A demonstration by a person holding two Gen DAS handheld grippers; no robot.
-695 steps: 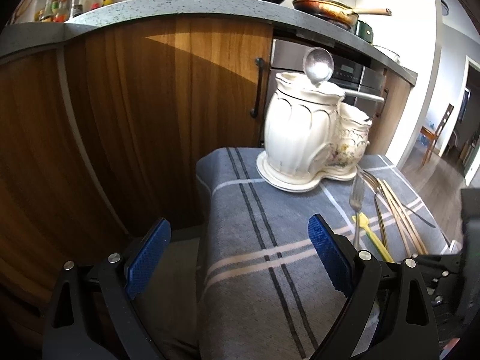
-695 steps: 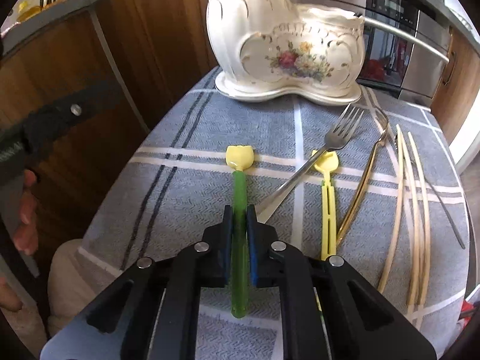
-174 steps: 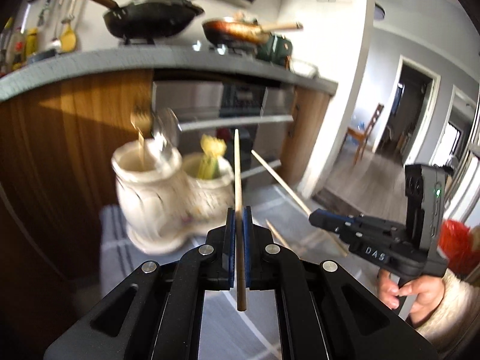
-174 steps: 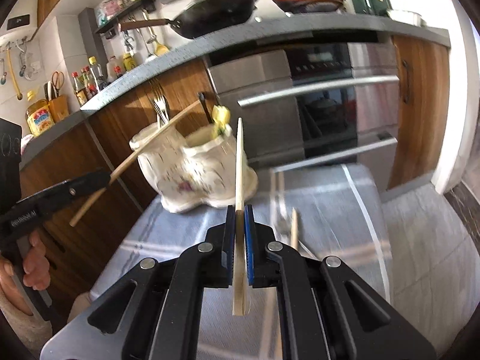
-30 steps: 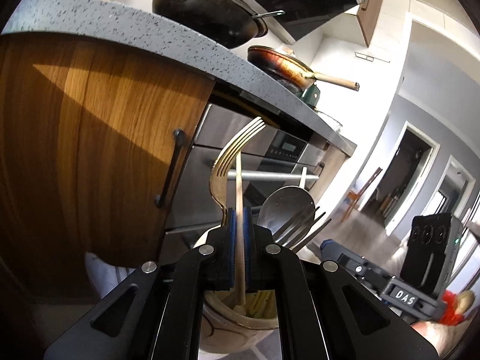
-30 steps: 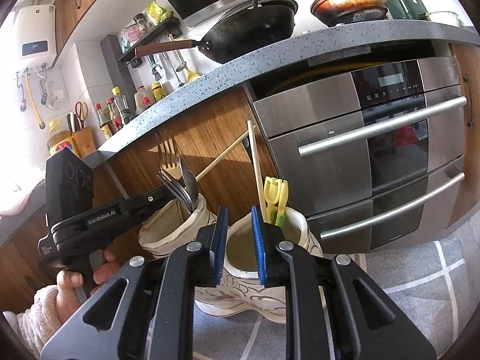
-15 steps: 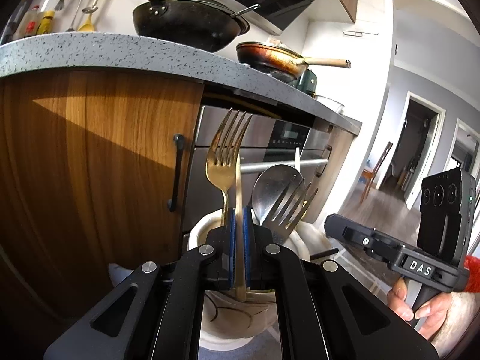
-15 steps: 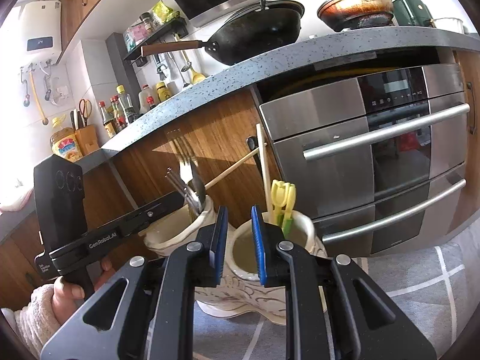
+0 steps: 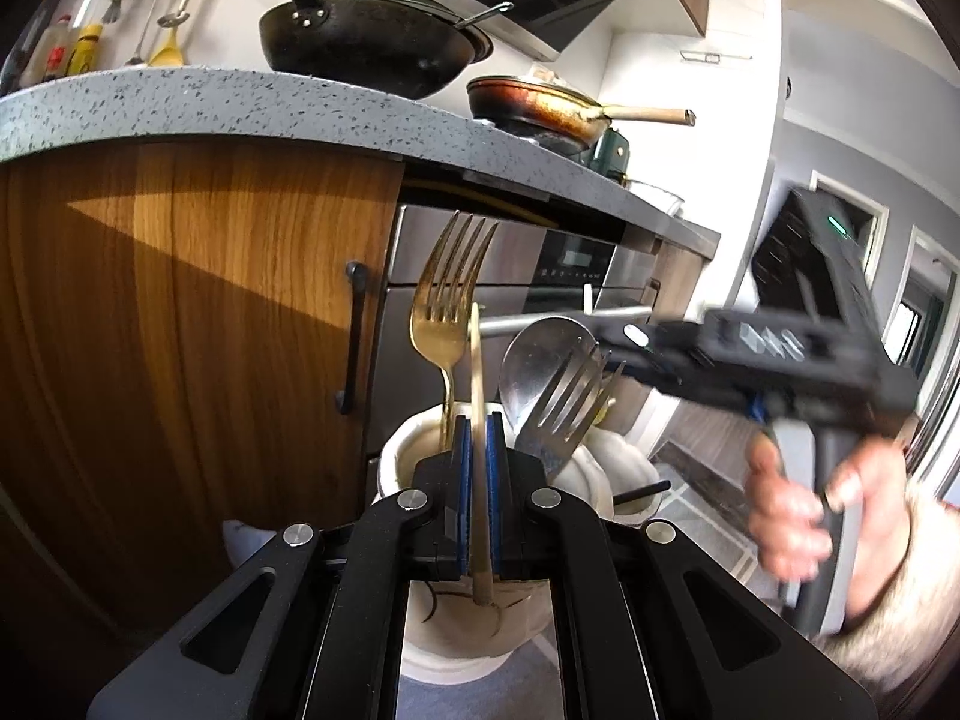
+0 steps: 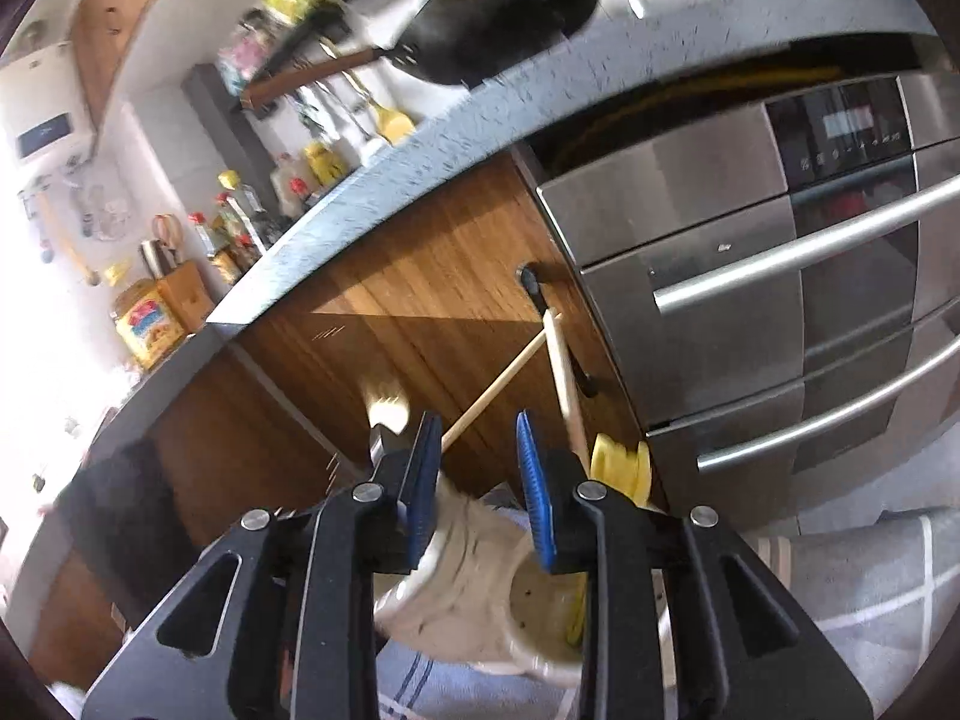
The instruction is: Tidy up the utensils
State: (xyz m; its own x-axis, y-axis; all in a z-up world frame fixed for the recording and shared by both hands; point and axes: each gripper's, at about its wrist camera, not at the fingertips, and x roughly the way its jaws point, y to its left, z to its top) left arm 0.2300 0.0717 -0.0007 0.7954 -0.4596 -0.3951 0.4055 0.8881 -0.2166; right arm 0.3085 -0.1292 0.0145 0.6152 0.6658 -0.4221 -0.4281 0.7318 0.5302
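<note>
Having dropped its chopstick [image 10: 561, 372] in the near-right pot [image 10: 528, 606], our right gripper [image 10: 477, 480] backs off, jaws opening and empty, so we need only release the left gripper's [image 9: 474, 468] pinched chopstick [image 9: 477, 420] over the holder [image 9: 420, 456].

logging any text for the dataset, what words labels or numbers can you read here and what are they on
None can be read.
Lettering on the right gripper body: motion-blurred.
Oven display: lit marks, too small and blurred.
Yellow jar label: blurred.
Bottle labels on the counter: too small.
</note>
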